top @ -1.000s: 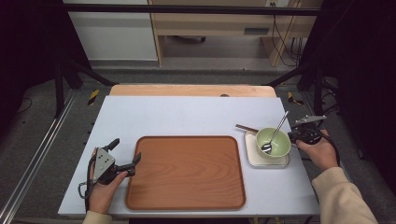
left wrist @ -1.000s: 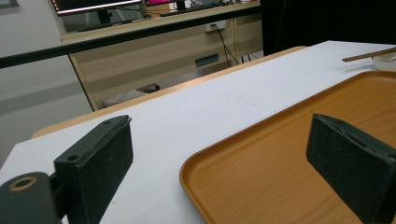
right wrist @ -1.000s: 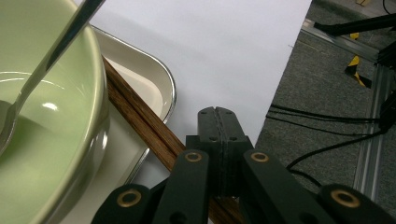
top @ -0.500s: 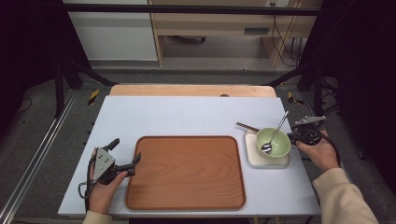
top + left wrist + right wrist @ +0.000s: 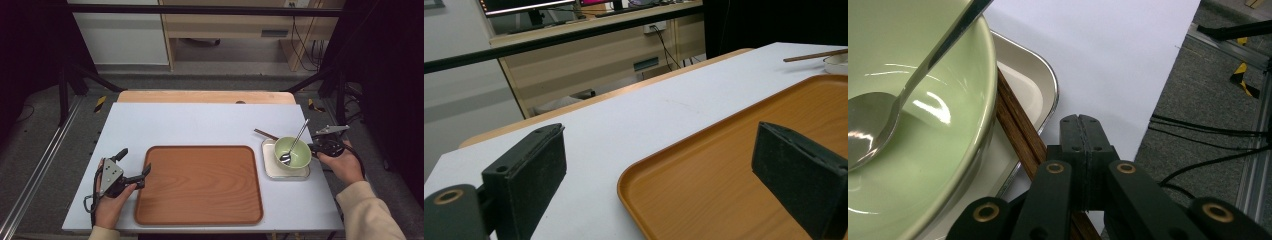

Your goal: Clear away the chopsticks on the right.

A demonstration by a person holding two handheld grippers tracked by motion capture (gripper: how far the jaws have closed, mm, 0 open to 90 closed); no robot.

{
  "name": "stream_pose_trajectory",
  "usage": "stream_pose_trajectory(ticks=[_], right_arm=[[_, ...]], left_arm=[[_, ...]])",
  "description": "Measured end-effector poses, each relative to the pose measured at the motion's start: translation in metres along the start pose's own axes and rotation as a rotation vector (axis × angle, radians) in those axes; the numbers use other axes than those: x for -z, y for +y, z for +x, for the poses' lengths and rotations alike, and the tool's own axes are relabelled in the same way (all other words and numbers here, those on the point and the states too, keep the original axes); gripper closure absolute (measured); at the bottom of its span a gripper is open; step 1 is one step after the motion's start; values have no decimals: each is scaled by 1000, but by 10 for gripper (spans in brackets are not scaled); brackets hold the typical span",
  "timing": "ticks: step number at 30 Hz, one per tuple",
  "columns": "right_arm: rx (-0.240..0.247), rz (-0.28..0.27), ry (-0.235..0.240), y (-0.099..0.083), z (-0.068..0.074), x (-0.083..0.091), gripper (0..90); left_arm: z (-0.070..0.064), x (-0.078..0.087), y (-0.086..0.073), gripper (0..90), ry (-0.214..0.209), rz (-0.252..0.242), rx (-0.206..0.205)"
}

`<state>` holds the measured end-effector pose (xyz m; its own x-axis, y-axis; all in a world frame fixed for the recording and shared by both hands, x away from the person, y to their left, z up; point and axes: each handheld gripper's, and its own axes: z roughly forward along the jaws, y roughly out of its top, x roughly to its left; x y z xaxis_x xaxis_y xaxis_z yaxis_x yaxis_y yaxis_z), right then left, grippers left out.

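A pale green bowl [image 5: 295, 150] with a metal spoon [image 5: 299, 140] leaning in it stands on a small white dish [image 5: 285, 173] at the right of the table. Brown chopsticks [image 5: 265, 134] stick out from under the bowl. My right gripper [image 5: 316, 148] is shut just right of the bowl, nothing between its jaws. In the right gripper view its gripper [image 5: 1082, 122] lies beside the bowl [image 5: 923, 150], the spoon [image 5: 878, 130] and the chopsticks [image 5: 1020, 137]. My left gripper [image 5: 135, 167] stands open at the left edge of a large brown tray [image 5: 200, 185]. That gripper [image 5: 664, 165] straddles the tray's corner [image 5: 749, 130].
The white tabletop [image 5: 200, 122] has a wooden strip [image 5: 200, 96] along its far edge. Black frame bars [image 5: 200, 10] cross above the far side. Cables [image 5: 1208, 130] run over the grey floor past the table's right edge.
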<state>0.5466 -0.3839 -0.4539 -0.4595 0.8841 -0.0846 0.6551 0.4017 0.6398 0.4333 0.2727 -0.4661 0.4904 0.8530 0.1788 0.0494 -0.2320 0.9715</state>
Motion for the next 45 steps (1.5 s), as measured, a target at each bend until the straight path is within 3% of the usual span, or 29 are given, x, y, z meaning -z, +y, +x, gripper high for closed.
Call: stream_pose_trajectory(ticks=[10,35,45], right_arm=[[-2,-14,-2,0,-1,2,900],[26,-37,-15,0,-16,30,861],[34,-17,-20,-3,-20,35,822]], left_arm=[[0,0,0,69,2,-1,0],[1,0,0,68,9,0,-8],[1,1,0,67,8,0,-7]])
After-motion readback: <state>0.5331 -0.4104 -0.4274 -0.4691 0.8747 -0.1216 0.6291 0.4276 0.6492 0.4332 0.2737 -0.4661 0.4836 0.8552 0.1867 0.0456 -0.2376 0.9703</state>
